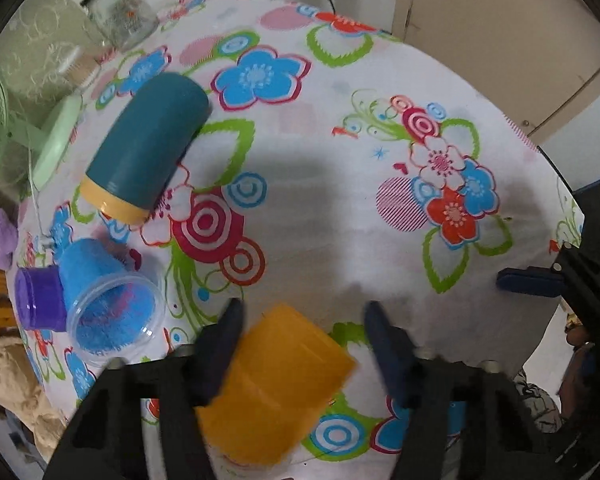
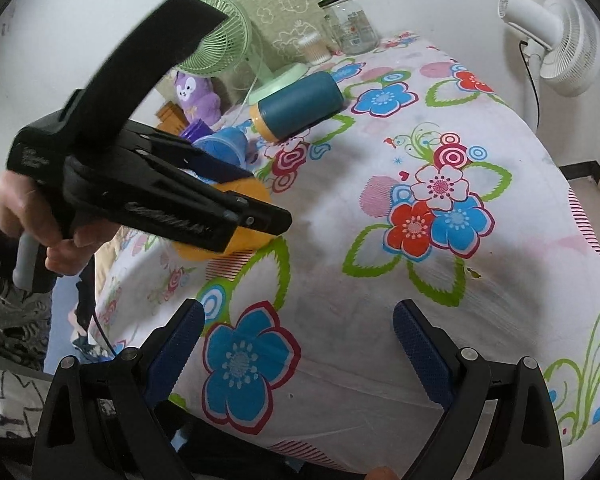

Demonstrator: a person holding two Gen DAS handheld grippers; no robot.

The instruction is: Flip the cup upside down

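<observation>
An orange plastic cup lies tilted on the flowered tablecloth between the fingers of my left gripper. The left finger touches its side; the right finger stands apart from it, so the jaws are open. In the right wrist view the cup shows partly behind the left gripper's black body. My right gripper is open and empty over the near table edge; its blue pad also shows in the left wrist view.
A teal bottle with a yellow cap lies on its side at the back left. A clear cup of blue sand and a purple jar sit at the left. A glass jar and a green fan stand behind.
</observation>
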